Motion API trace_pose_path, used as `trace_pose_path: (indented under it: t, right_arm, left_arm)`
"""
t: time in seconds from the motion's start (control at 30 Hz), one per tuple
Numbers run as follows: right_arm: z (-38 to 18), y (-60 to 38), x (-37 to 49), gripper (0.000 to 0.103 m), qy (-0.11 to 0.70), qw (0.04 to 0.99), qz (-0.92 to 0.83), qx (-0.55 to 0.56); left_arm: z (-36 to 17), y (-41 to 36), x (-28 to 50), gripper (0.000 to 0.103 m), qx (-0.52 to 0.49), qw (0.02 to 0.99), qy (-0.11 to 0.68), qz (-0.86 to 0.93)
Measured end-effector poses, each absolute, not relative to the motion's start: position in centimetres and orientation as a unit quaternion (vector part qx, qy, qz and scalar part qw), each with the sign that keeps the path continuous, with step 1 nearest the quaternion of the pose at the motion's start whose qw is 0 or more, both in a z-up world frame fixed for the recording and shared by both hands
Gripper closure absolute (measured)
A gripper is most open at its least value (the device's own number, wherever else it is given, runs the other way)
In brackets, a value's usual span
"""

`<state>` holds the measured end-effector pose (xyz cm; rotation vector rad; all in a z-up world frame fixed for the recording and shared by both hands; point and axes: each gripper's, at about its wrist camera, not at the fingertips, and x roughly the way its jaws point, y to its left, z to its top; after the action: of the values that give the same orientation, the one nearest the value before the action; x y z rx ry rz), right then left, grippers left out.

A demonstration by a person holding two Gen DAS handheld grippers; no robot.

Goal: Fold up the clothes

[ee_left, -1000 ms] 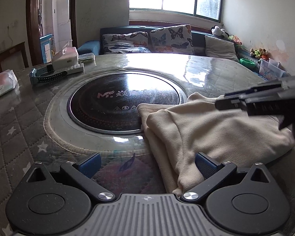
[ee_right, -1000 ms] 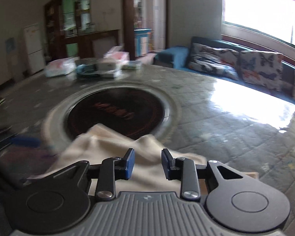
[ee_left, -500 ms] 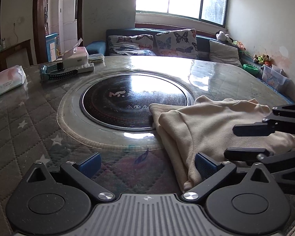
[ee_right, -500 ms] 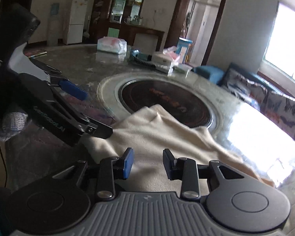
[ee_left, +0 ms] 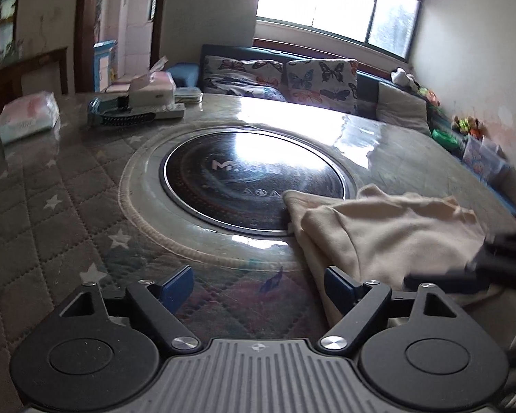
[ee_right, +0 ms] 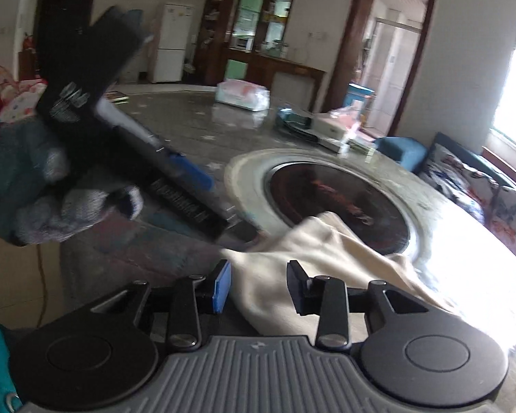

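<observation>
Cream garment (ee_right: pixel 313 258) between parted right jaws

right gripper (ee_left: pixel 457 275) motion-blurred, cut off at left-wrist frame edge; cream garment (ee_right: pixel 313 261) near edge hidden behind right gripper body; left gripper (ee_right: pixel 223 220) blurred.

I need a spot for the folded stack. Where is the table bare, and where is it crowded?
Bare: the quilted star cover between the round cooktop and the near-left edge, and the glossy stretch toward the sofa. Crowded: the far-left edge, with tissue pack and boxes, and the near right under the cream garment.
</observation>
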<state>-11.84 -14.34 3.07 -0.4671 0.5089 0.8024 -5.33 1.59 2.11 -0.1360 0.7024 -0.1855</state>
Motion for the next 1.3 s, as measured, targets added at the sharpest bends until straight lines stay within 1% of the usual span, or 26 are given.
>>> trace_pose_path:
  t: [0.1,0.23,0.27,0.3,0.37,0.5,0.63,0.67,0.77,0.83,0.87,0.9,0.93,1.03,1.17,1.3]
  right_arm:
    - [2.4,-12.9,-12.2,0.063,0.246,0.851,0.400,-0.237]
    - [1.4,-11.9,-12.1,0.063,0.254,0.853,0.383,-0.246]
    - [1.3,-11.8,-12.0,0.067,0.256,0.856,0.378,-0.245]
    - [1.3,-11.7,-12.0,0.075,0.257,0.858,0.373,-0.240]
    - [1.7,-12.1,-11.7,0.087,0.262,0.865,0.366,-0.222]
    - [3.0,-13.6,-11.1,0.091,0.272,0.875,0.366,-0.162]
    - [4.1,-15.0,-10.8,0.092,0.272,0.881,0.369,-0.119]
    - [4.3,-15.4,-10.7,0.092,0.272,0.881,0.370,-0.111]
    - [4.7,-16.1,-10.6,0.092,0.270,0.883,0.372,-0.092]
    - [4.8,-16.4,-10.7,0.092,0.269,0.883,0.374,-0.087]
    - [4.7,-16.4,-10.8,0.092,0.269,0.882,0.376,-0.086]
    - [4.7,-16.5,-11.0,0.092,0.270,0.881,0.379,-0.085]
    - [4.7,-16.6,-11.2,0.092,0.270,0.880,0.381,-0.084]
    - [4.3,-16.9,-11.4,0.089,0.270,0.879,0.381,-0.094]
    - [4.8,-19.0,-11.5,0.082,0.270,0.886,0.369,-0.069]
    - [5.2,-22.2,-10.6,0.080,0.269,0.910,0.313,-0.046]
  left_arm:
    - [2.4,2.2,-5.2,0.018,-0.098,0.927,0.349,-0.097]
    - [2.4,2.1,-5.1,0.016,-0.133,0.915,0.362,-0.120]
    - [2.4,1.9,-5.0,0.016,-0.141,0.912,0.365,-0.126]
    - [2.4,1.8,-4.9,0.016,-0.150,0.908,0.369,-0.131]
    - [2.2,1.5,-4.5,0.016,-0.170,0.899,0.378,-0.138]
    - [2.0,1.0,-3.6,0.017,-0.219,0.880,0.395,-0.146]
    - [1.9,0.7,-2.6,0.019,-0.265,0.862,0.405,-0.150]
    - [1.8,0.6,-2.4,0.021,-0.277,0.858,0.407,-0.149]
    - [1.3,0.5,-1.7,0.035,-0.323,0.835,0.418,-0.154]
    - [0.6,0.5,-1.3,0.060,-0.351,0.818,0.429,-0.156]
    - [0.2,0.5,-1.1,0.065,-0.363,0.810,0.433,-0.156]
    - [-0.1,0.5,-1.0,0.076,-0.371,0.806,0.436,-0.153]
    - [-0.3,0.6,-1.0,0.082,-0.374,0.804,0.437,-0.151]
    - [-0.5,0.8,-1.0,0.087,-0.371,0.806,0.436,-0.151]
    - [-0.2,0.8,-1.0,0.087,-0.355,0.814,0.433,-0.153]
    - [0.0,0.7,-1.1,0.087,-0.344,0.820,0.432,-0.153]
